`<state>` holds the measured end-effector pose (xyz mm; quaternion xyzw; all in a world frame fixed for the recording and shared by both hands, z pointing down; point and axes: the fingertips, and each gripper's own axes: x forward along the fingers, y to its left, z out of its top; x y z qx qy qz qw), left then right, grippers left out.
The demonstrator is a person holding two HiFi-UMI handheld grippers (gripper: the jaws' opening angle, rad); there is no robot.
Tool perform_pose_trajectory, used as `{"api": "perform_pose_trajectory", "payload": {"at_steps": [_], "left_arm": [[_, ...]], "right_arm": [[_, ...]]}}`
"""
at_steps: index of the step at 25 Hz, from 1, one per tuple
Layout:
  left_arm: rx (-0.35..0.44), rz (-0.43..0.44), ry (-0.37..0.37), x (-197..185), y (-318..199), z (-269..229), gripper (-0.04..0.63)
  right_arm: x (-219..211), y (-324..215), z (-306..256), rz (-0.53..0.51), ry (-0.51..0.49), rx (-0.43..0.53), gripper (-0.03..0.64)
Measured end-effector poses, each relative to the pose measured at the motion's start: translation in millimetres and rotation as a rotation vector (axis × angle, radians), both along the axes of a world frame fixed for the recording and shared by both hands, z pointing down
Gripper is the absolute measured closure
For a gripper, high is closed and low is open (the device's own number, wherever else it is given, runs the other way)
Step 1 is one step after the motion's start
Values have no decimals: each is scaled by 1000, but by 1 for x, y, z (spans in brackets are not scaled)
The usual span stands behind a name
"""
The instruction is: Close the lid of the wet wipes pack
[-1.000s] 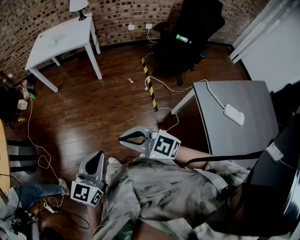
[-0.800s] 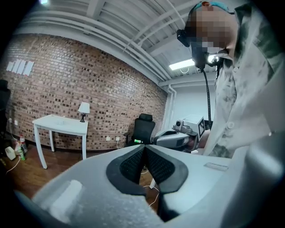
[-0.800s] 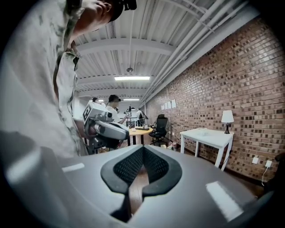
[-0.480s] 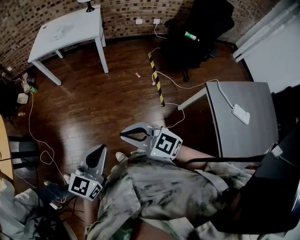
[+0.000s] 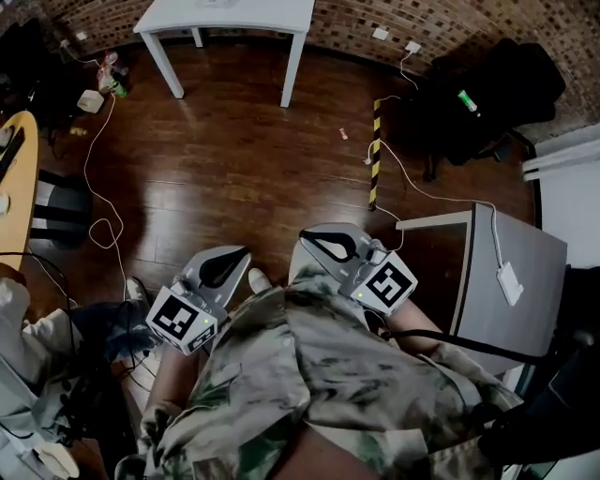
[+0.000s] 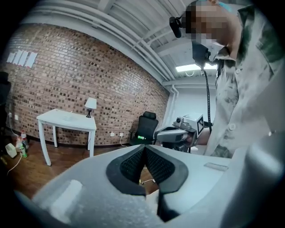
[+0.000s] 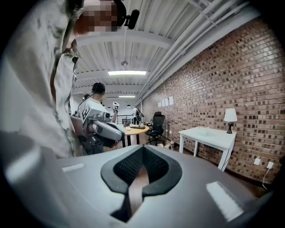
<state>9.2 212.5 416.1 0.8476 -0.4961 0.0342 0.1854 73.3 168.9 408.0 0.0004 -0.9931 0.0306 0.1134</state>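
Now the person holds the left gripper (image 5: 244, 251) and the right gripper (image 5: 303, 237) low, close to a green-and-cream patterned shirt (image 5: 309, 375), above the dark brown wooden floor (image 5: 234, 169). The two grippers are near each other but do not touch.

In the left gripper view, the dark bumpy fingers (image 6: 129, 162) meet at their tips, and nothing sits between them. In the right gripper view, the fingers (image 7: 156, 167) also meet at the tips. Only floor shows through the small gap below them. Both grippers are empty.

Far off on the left stands a white table (image 5: 281, 14) next to a red brick wall (image 6: 67, 80), with a small white lamp (image 6: 90, 104) on it. To the right is a grey tabletop (image 5: 539, 281) with a flat white block (image 5: 509, 283) lying on it. A black office chair (image 5: 487, 103) stands at the far right. A yellow-and-black striped strip (image 5: 375, 150) lies on the floor.

I cannot tell where the wet wipes pack is.
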Motion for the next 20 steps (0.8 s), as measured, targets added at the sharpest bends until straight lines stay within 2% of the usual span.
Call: {"api": "perform_pose_trajectory", "payload": {"at_steps": [4,8,11,16,20], "left_arm": [[5,-42,20,-30,-22,14,595],[-4,-81,3,-58,-62,16,595],[-4,-116,-15,-72,-100,12,595],[26,-161,-97,-97,-178,-12,595],[30,-202,-108,-110,-229,-14,595]], "right_arm": [[-24,-24,18,-7,45,-8,614],[-50,-62,24,-65,44,9,614],[-65,-105,21,-97,23,15,614],[-88,-190,8,-130,-14,62,614],[-91,-250,8,-144,-16,92,614]]}}
